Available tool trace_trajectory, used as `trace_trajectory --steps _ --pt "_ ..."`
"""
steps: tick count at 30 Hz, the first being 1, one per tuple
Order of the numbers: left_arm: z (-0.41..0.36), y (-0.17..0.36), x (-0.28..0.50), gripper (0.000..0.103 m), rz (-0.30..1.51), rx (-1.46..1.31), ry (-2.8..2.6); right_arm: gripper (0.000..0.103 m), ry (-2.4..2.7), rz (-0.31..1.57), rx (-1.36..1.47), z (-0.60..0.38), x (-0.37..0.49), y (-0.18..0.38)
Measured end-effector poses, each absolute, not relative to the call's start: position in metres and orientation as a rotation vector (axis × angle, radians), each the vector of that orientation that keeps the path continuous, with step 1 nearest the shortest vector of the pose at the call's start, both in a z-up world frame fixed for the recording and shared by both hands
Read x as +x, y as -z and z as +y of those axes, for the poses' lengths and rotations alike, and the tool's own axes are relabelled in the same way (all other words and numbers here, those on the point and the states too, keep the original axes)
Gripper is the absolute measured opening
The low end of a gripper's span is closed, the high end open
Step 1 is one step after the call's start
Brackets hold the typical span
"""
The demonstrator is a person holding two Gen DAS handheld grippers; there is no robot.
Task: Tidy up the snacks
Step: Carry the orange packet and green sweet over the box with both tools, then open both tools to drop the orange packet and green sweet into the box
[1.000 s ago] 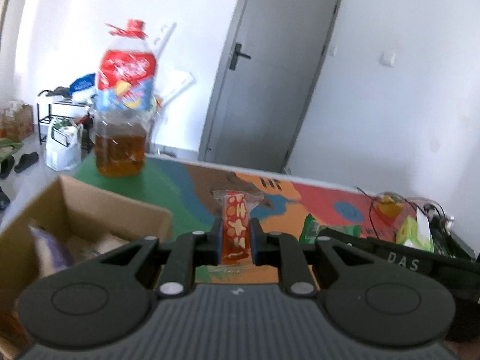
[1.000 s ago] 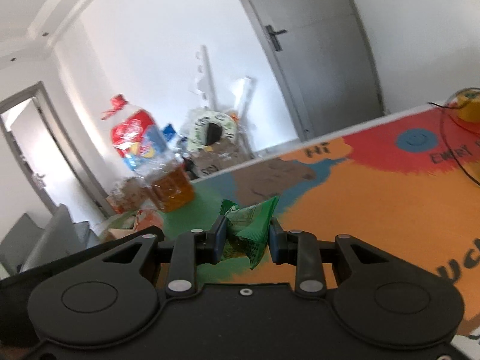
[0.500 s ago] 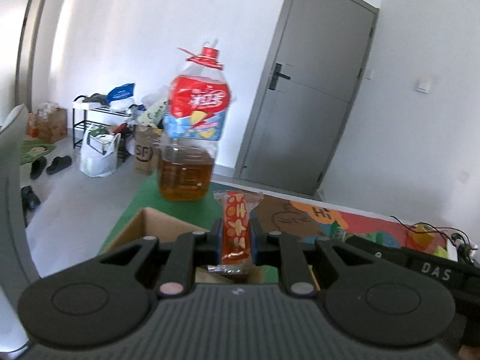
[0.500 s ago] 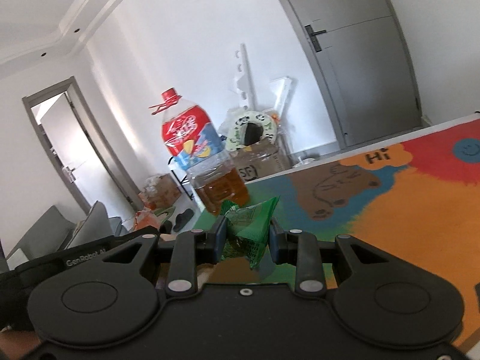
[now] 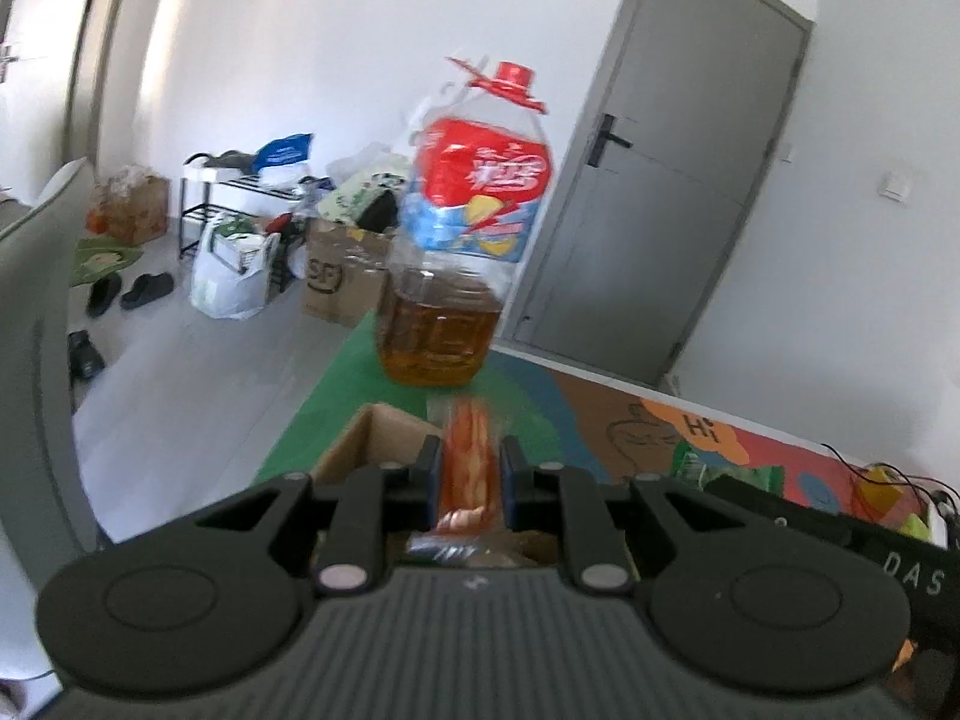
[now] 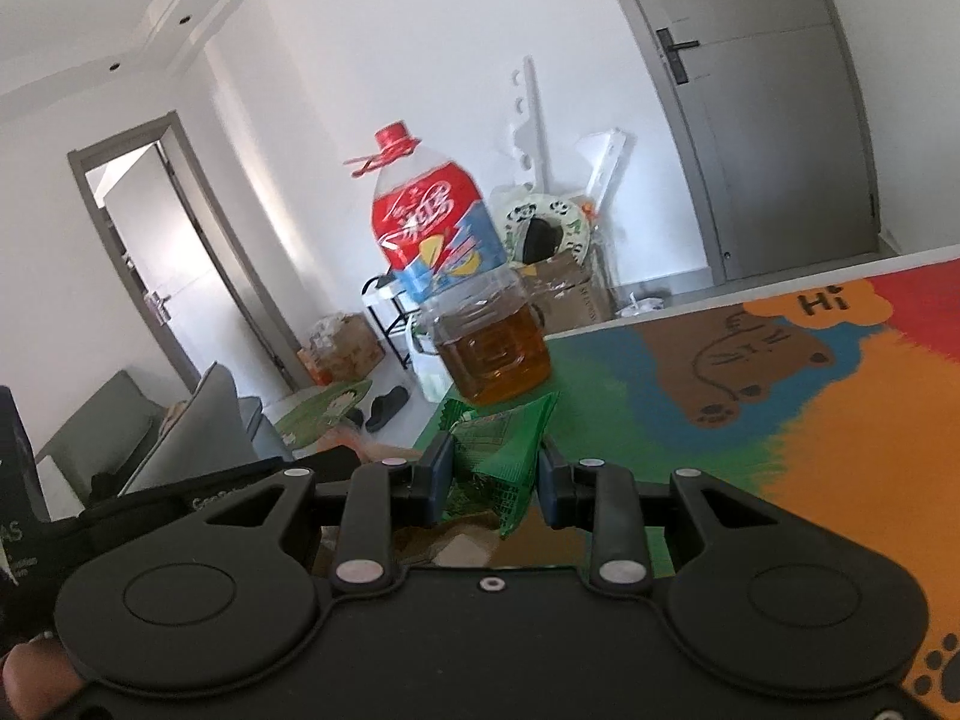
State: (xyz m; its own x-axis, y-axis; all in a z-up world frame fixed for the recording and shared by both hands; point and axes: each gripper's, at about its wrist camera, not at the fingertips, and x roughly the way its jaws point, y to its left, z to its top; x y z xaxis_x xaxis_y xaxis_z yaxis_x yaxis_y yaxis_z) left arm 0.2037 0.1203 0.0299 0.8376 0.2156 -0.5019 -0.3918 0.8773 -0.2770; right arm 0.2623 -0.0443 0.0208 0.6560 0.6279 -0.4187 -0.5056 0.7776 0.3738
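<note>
Left claw is clamping an upright red-and-orange snack packet, now blurred and hanging over the open cardboard box, whereas a second ago it was showing against the bench mat beyond the box; release into the box is probably next. Right claw is gripping a green snack packet near the cooking-oil bottle. The box's contents are mostly hidden behind the claws; only pale wrappers are showing. The bottle is roughly one-third full of amber oil.
</note>
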Motion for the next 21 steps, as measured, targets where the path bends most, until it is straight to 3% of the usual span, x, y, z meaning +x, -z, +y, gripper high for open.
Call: trace_trajectory --steps 7,17,21 --pt "0.136 -0.031 0.184 0.026 0.472 -0.407 -0.376 0.030 -0.681 0.577 0.207 -0.022 0.259 -0.019" --pt "0.152 -0.036 0.158 0.060 0.464 -0.416 -0.407 0.033 -0.728 0.591 0.171 0.003 0.245 -0.022" --pt "0.151 -0.038 0.151 0.079 0.468 -0.416 -0.400 0.058 -0.702 0.581 0.182 -0.003 0.236 -0.023"
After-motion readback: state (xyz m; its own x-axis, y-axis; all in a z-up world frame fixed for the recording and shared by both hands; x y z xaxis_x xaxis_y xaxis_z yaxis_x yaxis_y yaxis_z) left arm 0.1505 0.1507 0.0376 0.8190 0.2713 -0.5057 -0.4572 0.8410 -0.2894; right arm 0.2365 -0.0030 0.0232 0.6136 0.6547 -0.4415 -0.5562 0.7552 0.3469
